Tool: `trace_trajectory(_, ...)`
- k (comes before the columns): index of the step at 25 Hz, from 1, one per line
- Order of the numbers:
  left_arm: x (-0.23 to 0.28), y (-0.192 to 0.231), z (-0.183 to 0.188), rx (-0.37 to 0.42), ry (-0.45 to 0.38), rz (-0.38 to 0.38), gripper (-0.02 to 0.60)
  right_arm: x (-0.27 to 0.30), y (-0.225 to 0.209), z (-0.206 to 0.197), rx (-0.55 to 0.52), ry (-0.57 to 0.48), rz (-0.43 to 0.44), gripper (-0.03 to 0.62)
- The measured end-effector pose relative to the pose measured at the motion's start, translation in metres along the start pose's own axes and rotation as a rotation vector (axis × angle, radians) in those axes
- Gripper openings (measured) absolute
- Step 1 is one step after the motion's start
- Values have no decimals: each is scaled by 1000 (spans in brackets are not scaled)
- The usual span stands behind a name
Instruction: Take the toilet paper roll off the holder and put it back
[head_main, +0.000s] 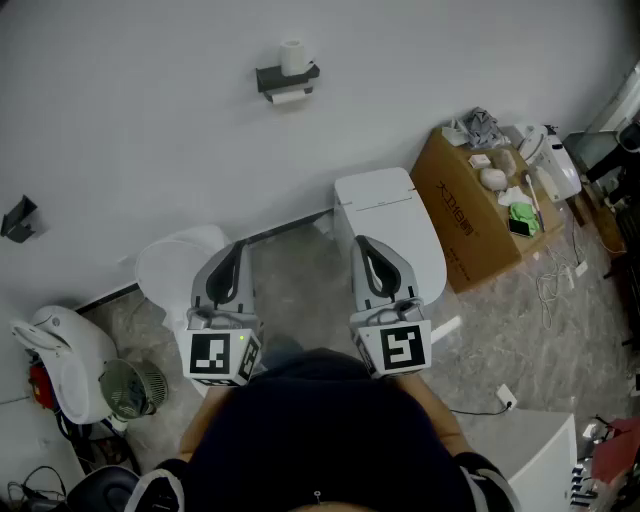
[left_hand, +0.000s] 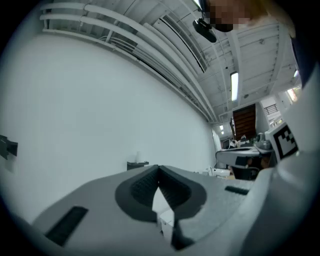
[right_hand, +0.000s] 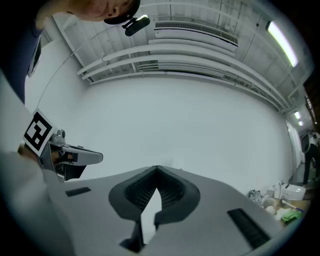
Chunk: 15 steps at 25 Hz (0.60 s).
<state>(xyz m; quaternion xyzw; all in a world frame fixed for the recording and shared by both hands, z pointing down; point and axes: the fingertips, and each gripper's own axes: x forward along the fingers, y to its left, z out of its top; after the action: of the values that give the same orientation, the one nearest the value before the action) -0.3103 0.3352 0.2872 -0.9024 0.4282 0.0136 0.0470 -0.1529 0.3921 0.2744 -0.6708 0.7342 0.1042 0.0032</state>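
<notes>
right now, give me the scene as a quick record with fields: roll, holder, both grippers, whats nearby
roll: toilet paper roll stands upright on top of the holder, nothing touching it
holder: dark holder fixed to the white wall
left gripper: left gripper has its jaws together with nothing between them, held low and well short of the holder
right gripper: right gripper has its jaws together with nothing between them, level with the left one
nearby: white toilet beneath the right gripper; cardboard box with small items on top to its right
</notes>
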Motion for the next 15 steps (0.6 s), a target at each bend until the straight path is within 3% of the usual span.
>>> trace_trajectory(9,17,-20,15,27,-16,-40,2,-2,-19,3,44,-23,-17,17)
trace_trajectory(15,43,-12,25,26,-70,-42,21,20,-26,0,42,-37,-9,17)
